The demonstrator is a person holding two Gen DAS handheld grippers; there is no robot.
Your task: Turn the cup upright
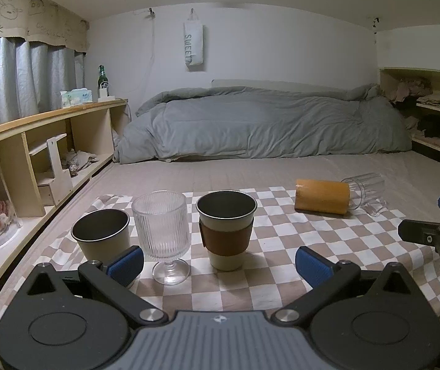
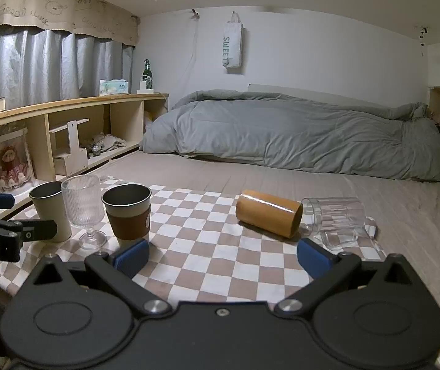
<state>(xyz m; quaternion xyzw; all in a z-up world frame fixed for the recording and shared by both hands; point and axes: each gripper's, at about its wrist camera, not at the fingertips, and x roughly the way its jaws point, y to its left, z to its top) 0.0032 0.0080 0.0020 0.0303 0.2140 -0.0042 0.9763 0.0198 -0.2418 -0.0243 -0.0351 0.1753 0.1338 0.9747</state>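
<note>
A bamboo cup [image 1: 321, 196] [image 2: 267, 213] lies on its side on the checkered cloth [image 1: 281, 246] [image 2: 213, 246]. A clear glass mug [image 1: 366, 190] [image 2: 334, 220] lies on its side just right of it. Three cups stand upright at the left: a plain beige cup [image 1: 100, 235] [image 2: 50, 208], a ribbed stemmed glass [image 1: 161, 231] [image 2: 83, 206] and a beige cup with a brown sleeve [image 1: 226, 228] [image 2: 129, 212]. My left gripper [image 1: 218, 266] is open and empty, in front of the upright cups. My right gripper [image 2: 223, 259] is open and empty, in front of the bamboo cup.
The cloth lies on a bed mattress [image 2: 374, 191] with a grey duvet [image 1: 266, 123] at the back. A wooden shelf unit [image 1: 50, 141] runs along the left. The right gripper's fingers [image 1: 426, 234] show at the right edge of the left wrist view.
</note>
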